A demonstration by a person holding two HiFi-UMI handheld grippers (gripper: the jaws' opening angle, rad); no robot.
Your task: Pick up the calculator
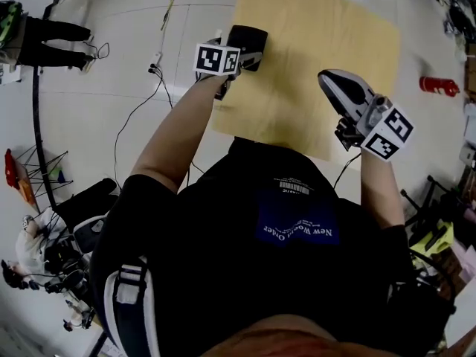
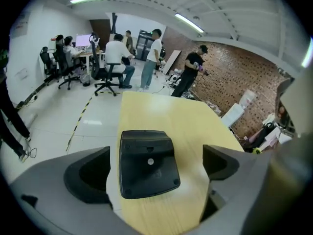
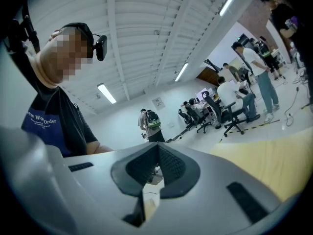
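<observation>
The left tongs [image 2: 155, 156] are open wide. The black calculator [image 1: 249, 42] sits between the two jaws, but they do not touch it. It lies face down, with its back side up, at the left edge of the yellow table [image 1: 320, 58], toward the far left corner. The right tongs [image 3: 157, 152] are closed tight with nothing in them. They are held by the table's near right corner.
</observation>
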